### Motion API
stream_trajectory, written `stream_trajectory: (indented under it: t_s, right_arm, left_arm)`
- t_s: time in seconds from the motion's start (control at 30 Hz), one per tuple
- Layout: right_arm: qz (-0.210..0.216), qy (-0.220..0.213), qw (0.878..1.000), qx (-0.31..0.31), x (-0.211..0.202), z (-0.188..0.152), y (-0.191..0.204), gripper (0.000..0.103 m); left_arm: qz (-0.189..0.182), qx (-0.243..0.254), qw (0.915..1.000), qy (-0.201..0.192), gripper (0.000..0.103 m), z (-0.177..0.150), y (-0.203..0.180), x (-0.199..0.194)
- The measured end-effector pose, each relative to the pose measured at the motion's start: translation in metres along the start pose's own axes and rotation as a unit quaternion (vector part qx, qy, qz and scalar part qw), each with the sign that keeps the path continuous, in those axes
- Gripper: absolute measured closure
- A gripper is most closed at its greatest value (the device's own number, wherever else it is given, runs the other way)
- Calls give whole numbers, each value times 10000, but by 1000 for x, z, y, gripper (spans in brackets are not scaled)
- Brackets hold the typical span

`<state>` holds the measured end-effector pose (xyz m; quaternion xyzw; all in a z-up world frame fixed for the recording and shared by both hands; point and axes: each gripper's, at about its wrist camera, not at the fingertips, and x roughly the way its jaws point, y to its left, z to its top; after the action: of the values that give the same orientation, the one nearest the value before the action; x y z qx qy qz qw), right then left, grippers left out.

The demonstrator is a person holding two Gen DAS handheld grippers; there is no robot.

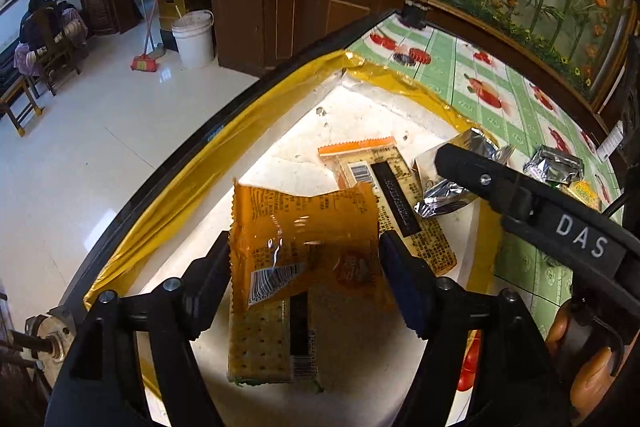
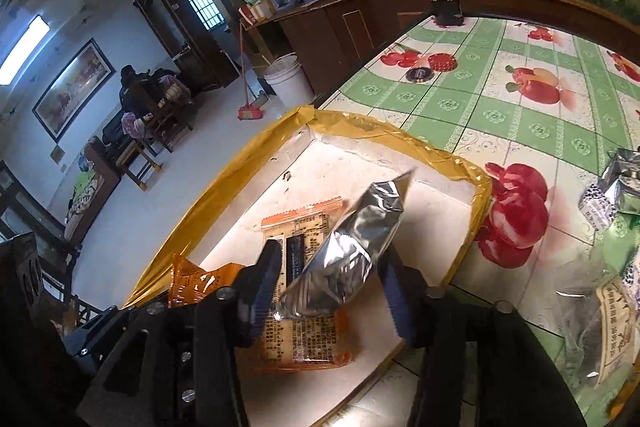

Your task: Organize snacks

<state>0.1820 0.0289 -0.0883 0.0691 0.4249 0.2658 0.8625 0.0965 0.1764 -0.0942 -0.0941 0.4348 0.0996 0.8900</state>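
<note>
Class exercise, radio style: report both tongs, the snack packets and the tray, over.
Left tongs open around orange packet. Right tongs open, silver packet between. Both over gold-edged tray; cracker packets already inside. Nothing in the way.

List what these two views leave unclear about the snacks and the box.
- Cracker pack, left wrist view: its top end is hidden under the orange packet.
- Box: near wall hidden by the left gripper.
- Silver pouch, right wrist view: blurred; print unreadable, contact with the right gripper's pads unclear.
- Packs on the table: cut off by the right edge.
</note>
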Motion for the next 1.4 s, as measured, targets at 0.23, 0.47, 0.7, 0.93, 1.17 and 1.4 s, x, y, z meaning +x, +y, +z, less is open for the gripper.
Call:
stream_trajectory:
  t_s: [0.23,0.47,0.7,0.93,1.17,1.4]
  right_arm:
    - [-49,-448,9990,53,-47,-6,-7,36]
    - [-114,-706,9969,342,-96,-33,-33,33]
    - [-460,-828,9920,839,-141,-72,-78,32]
    - [-735,-872,9846,1327,-170,-106,-122,32]
    - [-957,-871,9767,1713,-184,-131,-155,32]
    - [-1215,-840,9737,1736,-182,-135,-170,32]
  left_arm:
    - [108,-23,9987,-493,24,-5,-6,-32]
    - [157,184,9965,-796,22,-14,-23,-58]
    - [96,356,9952,-909,21,-22,-42,-72]
    - [63,454,9943,-966,21,-29,-54,-82]
    - [-101,573,9949,-828,21,-36,-73,-82]
    - [-374,767,9951,-505,21,-45,-98,-67]
